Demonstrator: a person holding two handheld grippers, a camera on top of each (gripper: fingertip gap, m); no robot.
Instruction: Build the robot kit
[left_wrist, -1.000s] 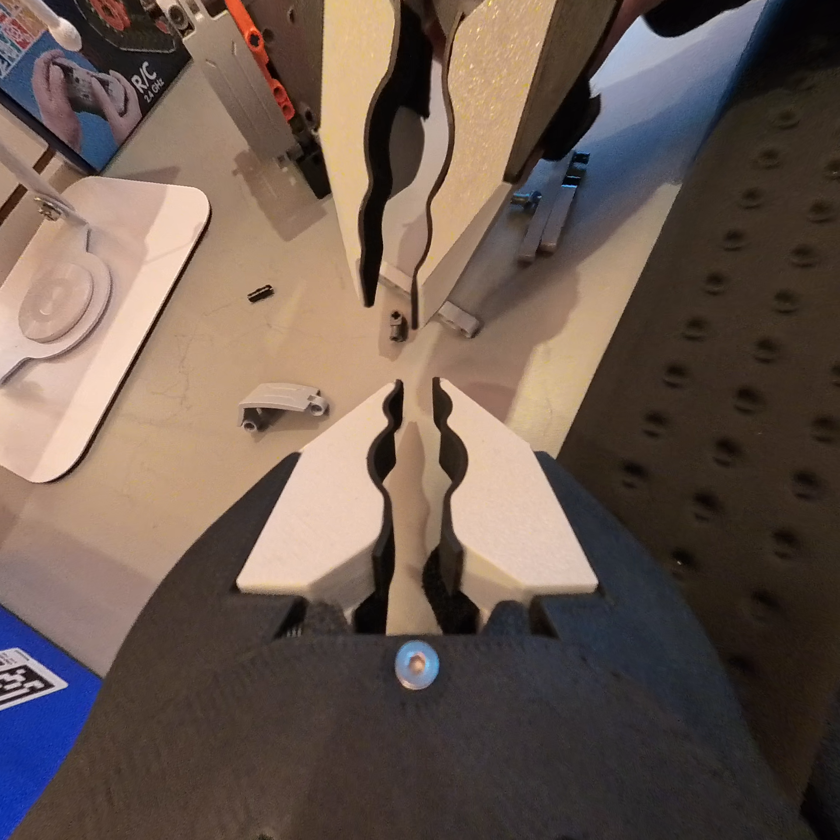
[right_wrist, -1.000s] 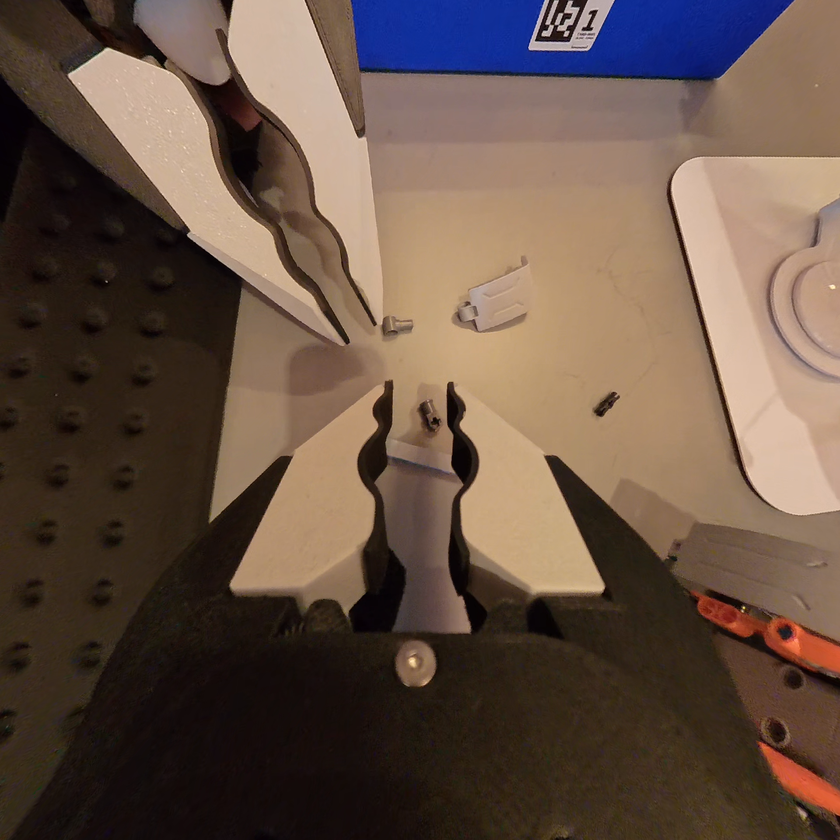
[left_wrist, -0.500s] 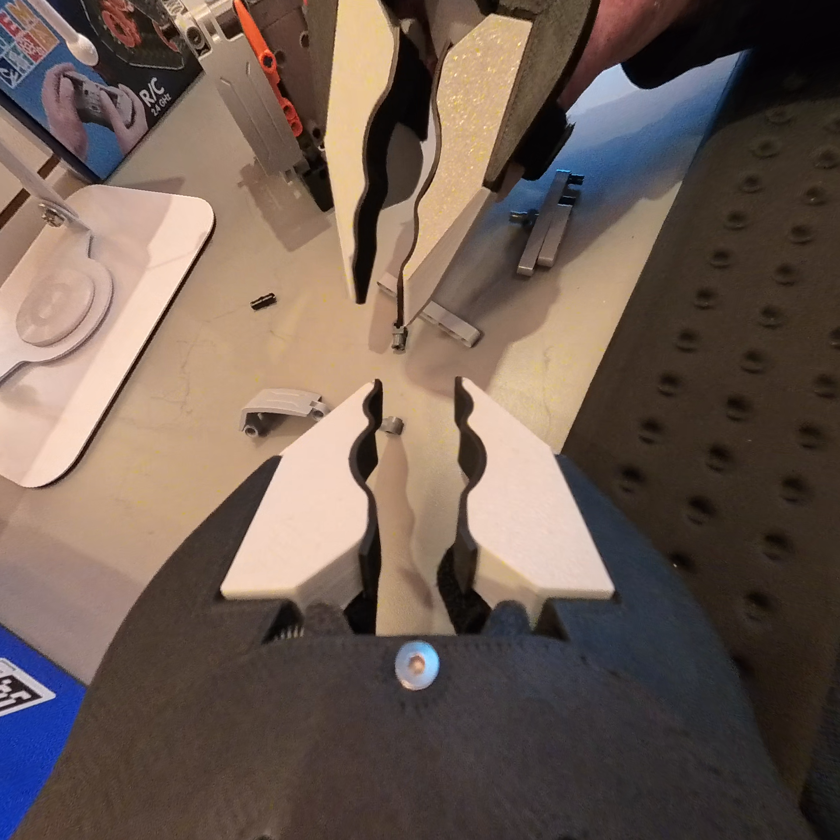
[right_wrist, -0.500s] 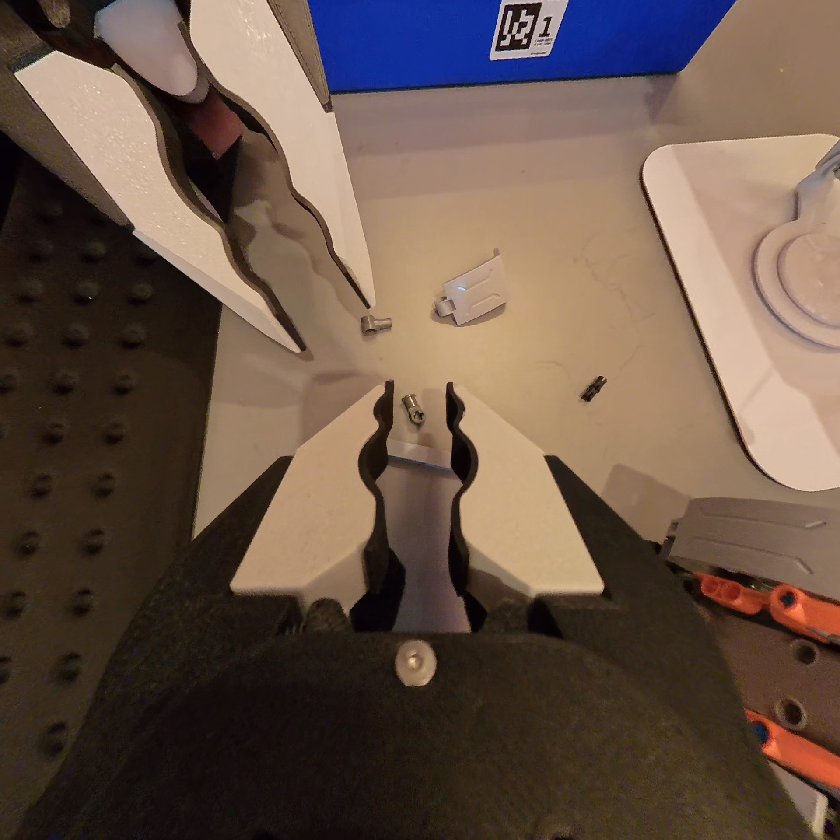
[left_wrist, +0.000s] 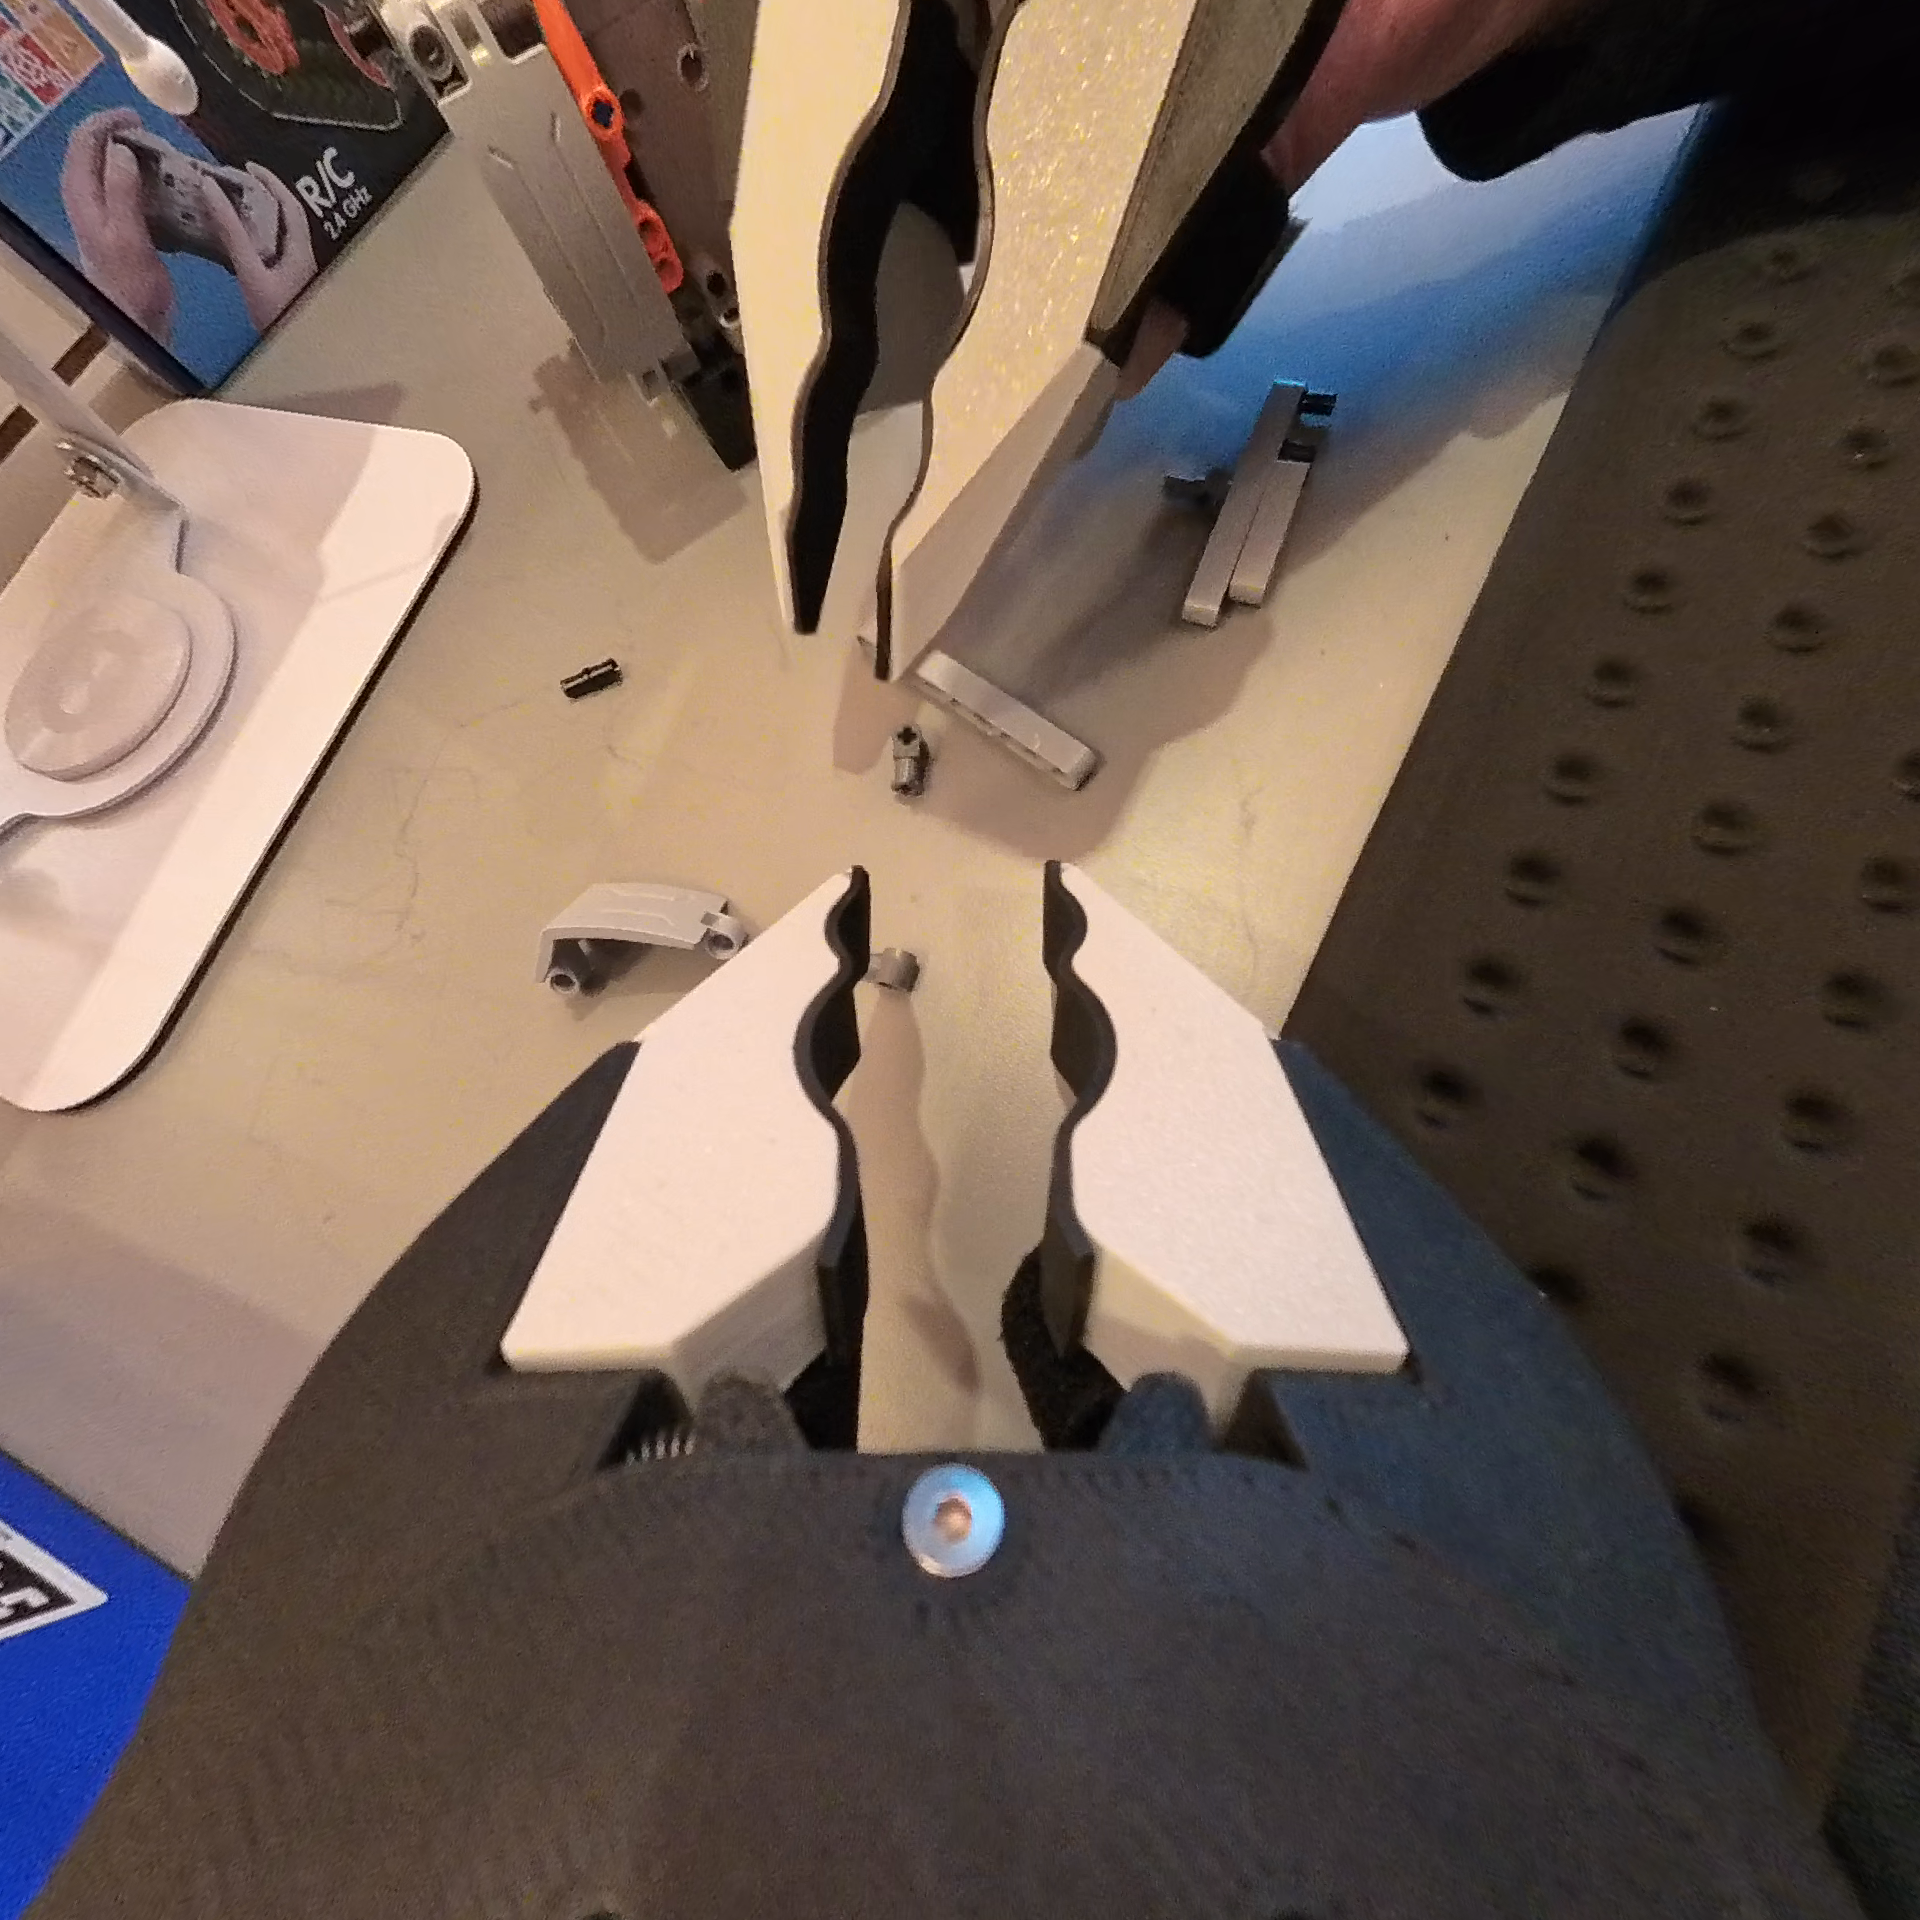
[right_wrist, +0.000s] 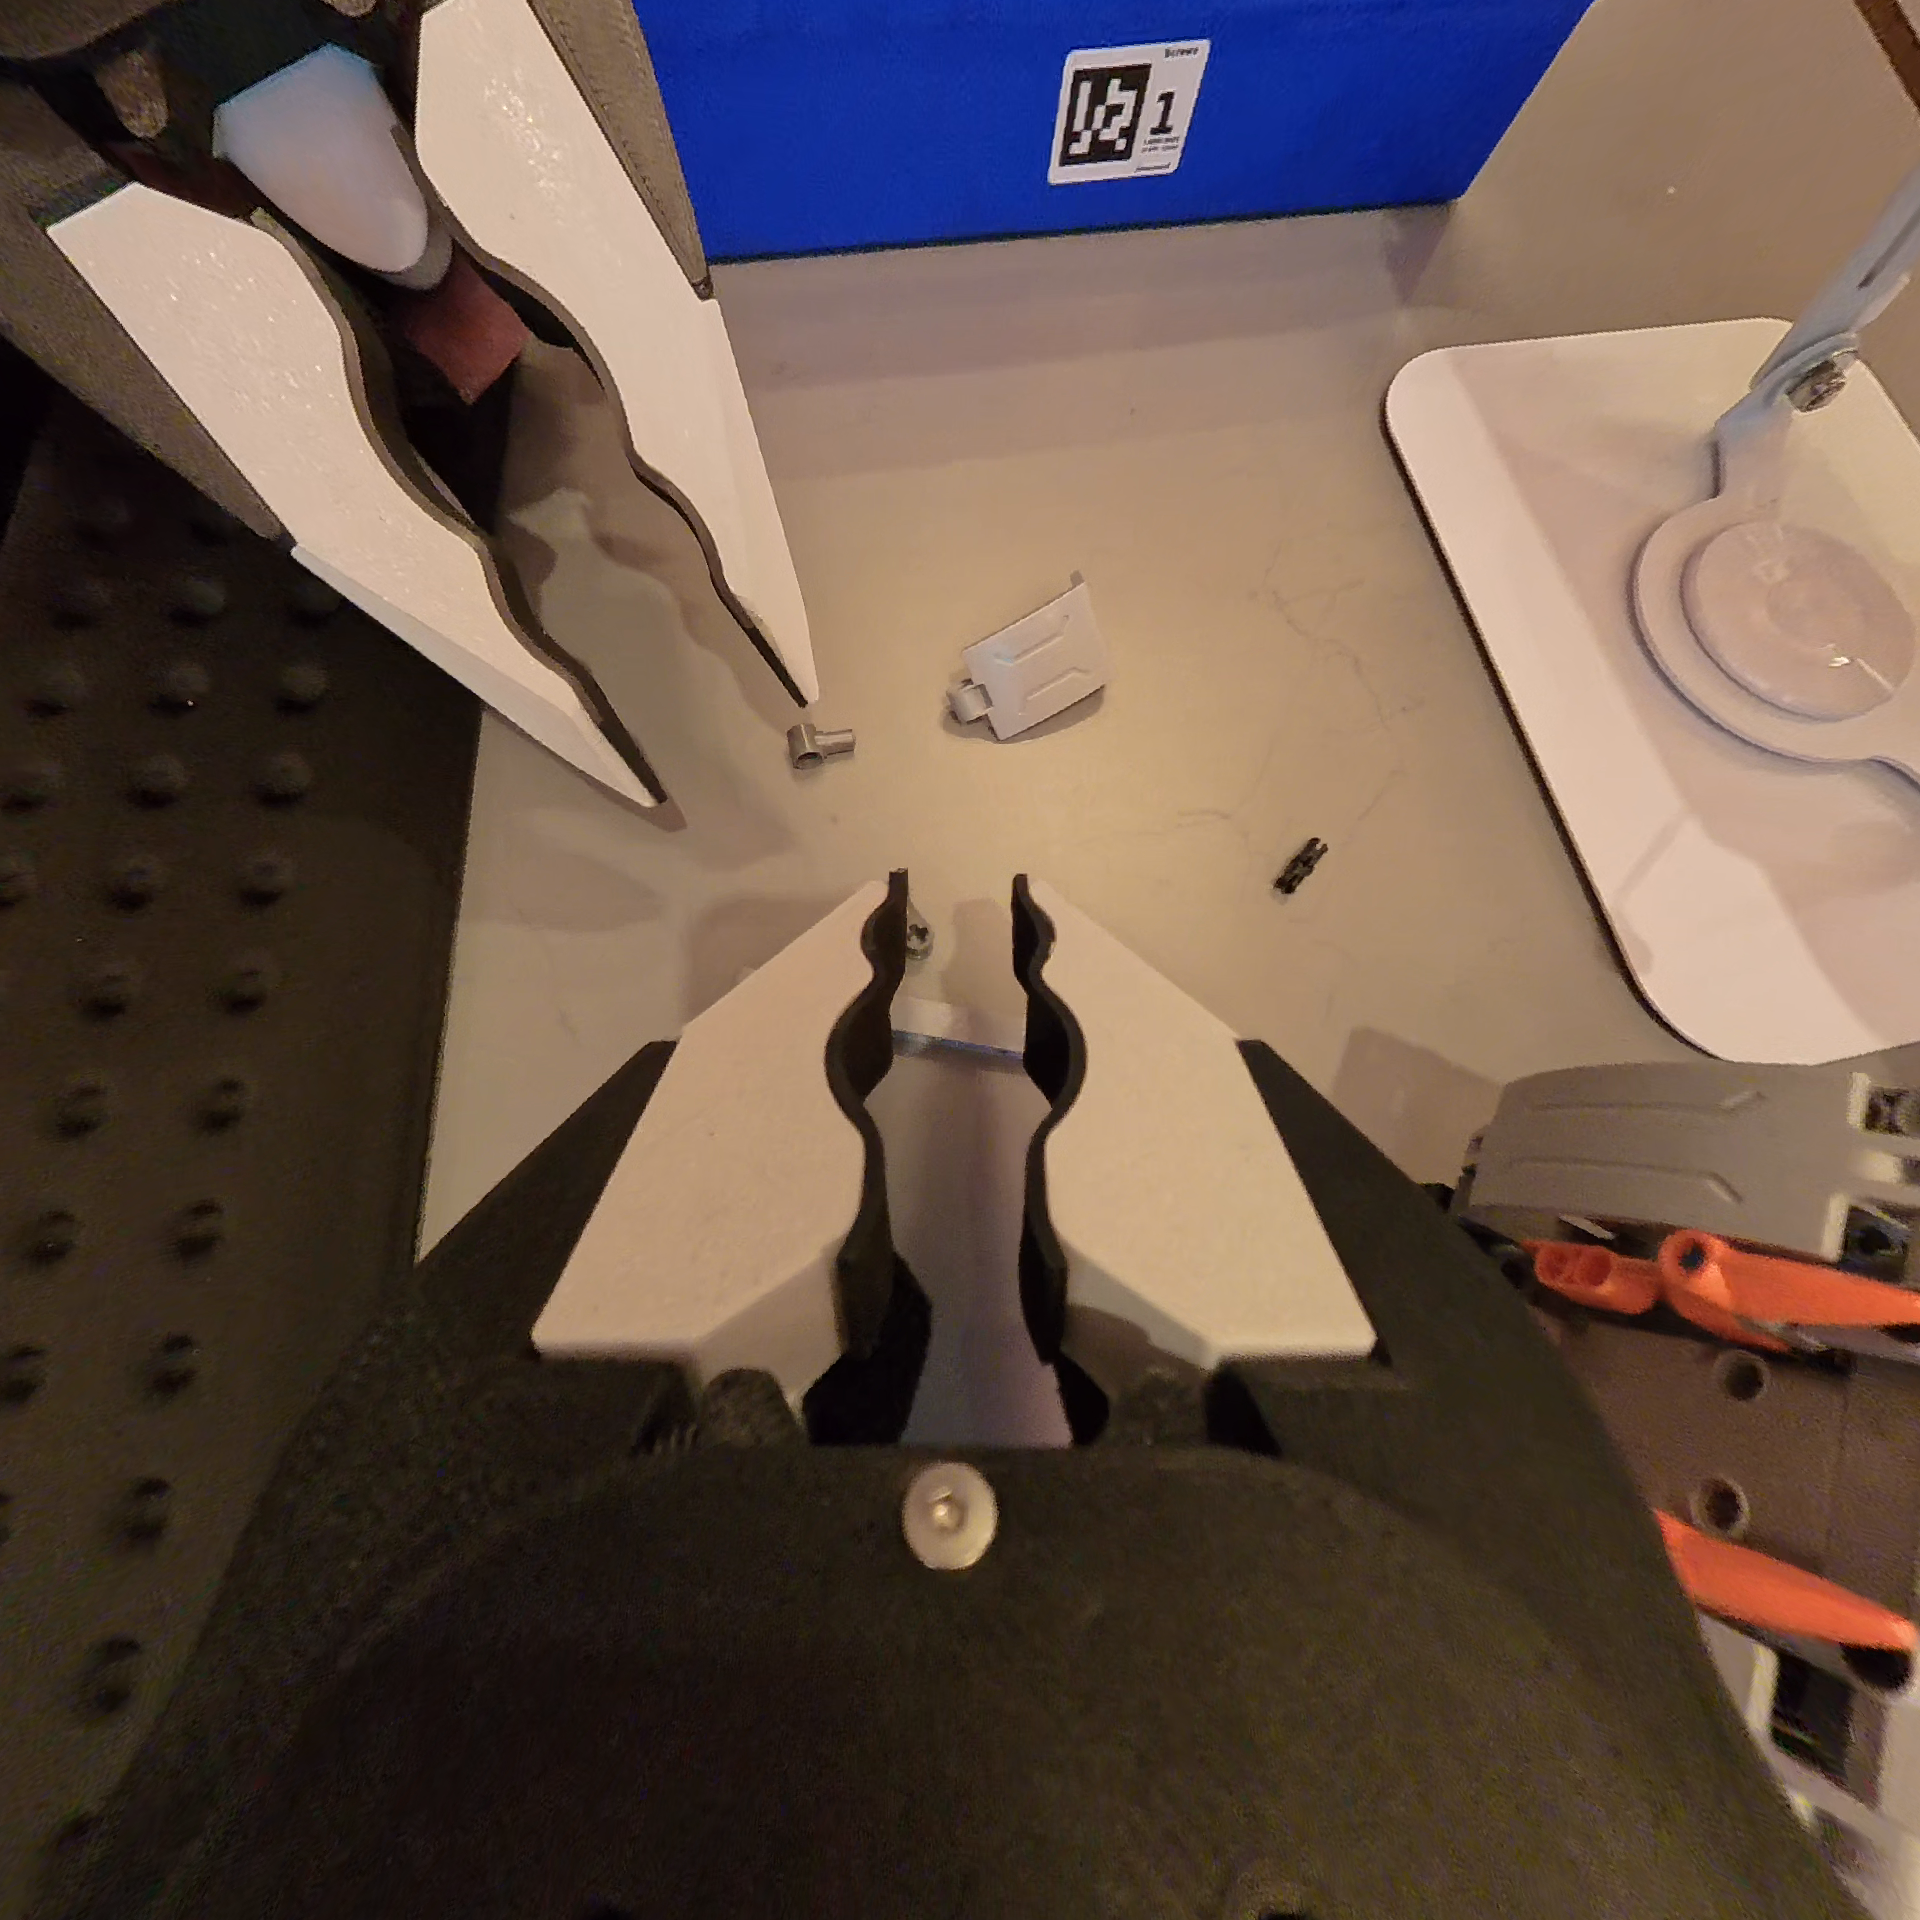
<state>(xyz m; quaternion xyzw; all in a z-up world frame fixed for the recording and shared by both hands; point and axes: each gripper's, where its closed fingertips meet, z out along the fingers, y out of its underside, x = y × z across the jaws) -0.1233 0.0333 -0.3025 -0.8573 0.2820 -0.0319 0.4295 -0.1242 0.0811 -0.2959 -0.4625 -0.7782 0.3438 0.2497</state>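
Note:
In the left wrist view my left gripper (left_wrist: 954, 873) is open above the beige table (left_wrist: 416, 1195). A small grey L-shaped connector (left_wrist: 894, 968) lies on the table between its fingers, close to the left pad, and is not gripped. It also shows in the right wrist view (right_wrist: 819, 743), just off the left gripper's fingertip (right_wrist: 800, 691). My right gripper (right_wrist: 956, 883) is open. A small grey pin connector (right_wrist: 920, 938) lies on the table between its pads, near the left one. A flat grey beam (right_wrist: 951, 1039) lies under the right gripper's fingers.
A curved grey panel (left_wrist: 634, 925) and a black pin (left_wrist: 590, 677) lie loose on the table. A white stand base (left_wrist: 208, 707) is at the left and a black studded mat (left_wrist: 1662, 831) at the right. A grey and orange brick model (right_wrist: 1662, 1195), a blue box (right_wrist: 935, 104) and two joined grey beams (left_wrist: 1247, 499) are around. One gripper's finger ends stand about 6 centimeters off the other's.
My left gripper's jaws have opened wide, and the L-shaped connector now shows on the table between them. My right gripper's jaws have narrowed slightly, and the pin connector now sits nearer the left pad.

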